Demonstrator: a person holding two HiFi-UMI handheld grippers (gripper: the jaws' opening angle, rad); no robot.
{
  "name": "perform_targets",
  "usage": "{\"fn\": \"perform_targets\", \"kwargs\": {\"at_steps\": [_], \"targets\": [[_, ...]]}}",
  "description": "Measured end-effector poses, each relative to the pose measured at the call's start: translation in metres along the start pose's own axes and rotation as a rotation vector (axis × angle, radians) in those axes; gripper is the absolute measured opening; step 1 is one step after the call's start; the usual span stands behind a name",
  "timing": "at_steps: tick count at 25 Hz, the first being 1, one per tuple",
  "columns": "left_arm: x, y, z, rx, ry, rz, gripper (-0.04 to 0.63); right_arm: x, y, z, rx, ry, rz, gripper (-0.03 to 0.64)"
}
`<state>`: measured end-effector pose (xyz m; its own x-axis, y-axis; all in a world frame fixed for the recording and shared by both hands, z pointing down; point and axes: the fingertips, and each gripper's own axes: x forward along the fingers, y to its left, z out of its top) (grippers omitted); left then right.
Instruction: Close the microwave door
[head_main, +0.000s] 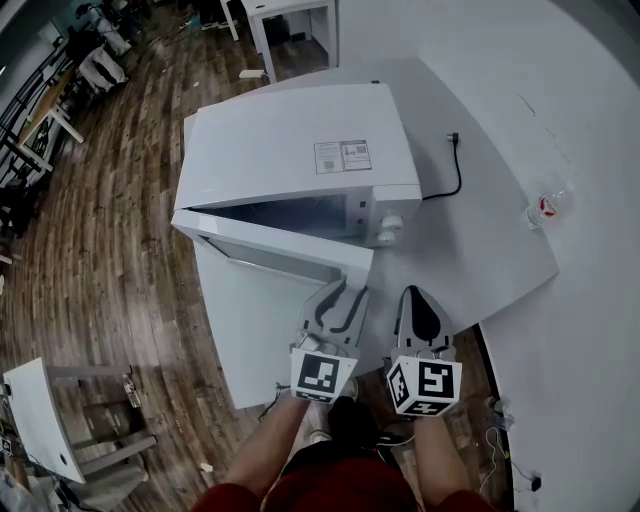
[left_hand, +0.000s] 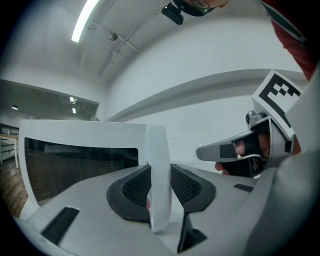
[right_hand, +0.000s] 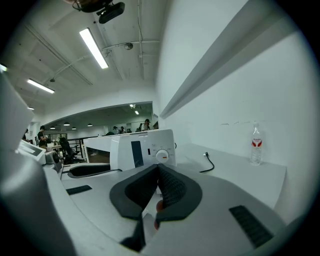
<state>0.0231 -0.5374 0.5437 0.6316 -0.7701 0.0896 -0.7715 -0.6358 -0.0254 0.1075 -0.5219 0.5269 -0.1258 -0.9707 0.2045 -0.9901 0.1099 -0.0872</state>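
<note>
Fingers (left_hand: 187, 186) of the left gripper (left_hand: 159, 182) are clamped on the free edge of the microwave door (left_hand: 80, 134), one pad on each face, held apart only by the panel's thickness. The right gripper (right_hand: 157, 176) hangs just beside it, in front of the microwave's (head_main: 300, 140) dial side, its fingers pressed together on nothing.

The door stands part-way open, hinged at the microwave's left corner and angled out toward the person.

The way to do this well, it seems, is to carry that edge round in an arc about the hinge, with the wrist turning along so the panel isn't twisted. The inner finger looks likely to get trapped against the microwave's front frame, so letting go just short of it and finishing with a flat push on the outer face near the latch side should be the cleaner close. A gentle push should also keep the microwave from sliding on the worktop (head_main: 480, 250).

Beyond the microwave, the power cable (head_main: 457, 172) and a bottle (head_main: 548, 207) lie clear of the swing.
</note>
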Motion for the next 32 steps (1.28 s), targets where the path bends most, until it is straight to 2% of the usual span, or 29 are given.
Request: {"fn": "perform_targets", "kwargs": {"at_steps": [16, 32], "targets": [[0.06, 0.023, 0.005, -0.003, 0.011, 0.042, 0.135, 0.046, -0.029, 0.011, 0.019, -0.001, 0.013, 0.028], [0.089, 0.04, 0.008, -0.002, 0.01, 0.066, 0.132, 0.066, -0.047, 0.008, 0.043, 0.01, -0.001, 0.028]]}}
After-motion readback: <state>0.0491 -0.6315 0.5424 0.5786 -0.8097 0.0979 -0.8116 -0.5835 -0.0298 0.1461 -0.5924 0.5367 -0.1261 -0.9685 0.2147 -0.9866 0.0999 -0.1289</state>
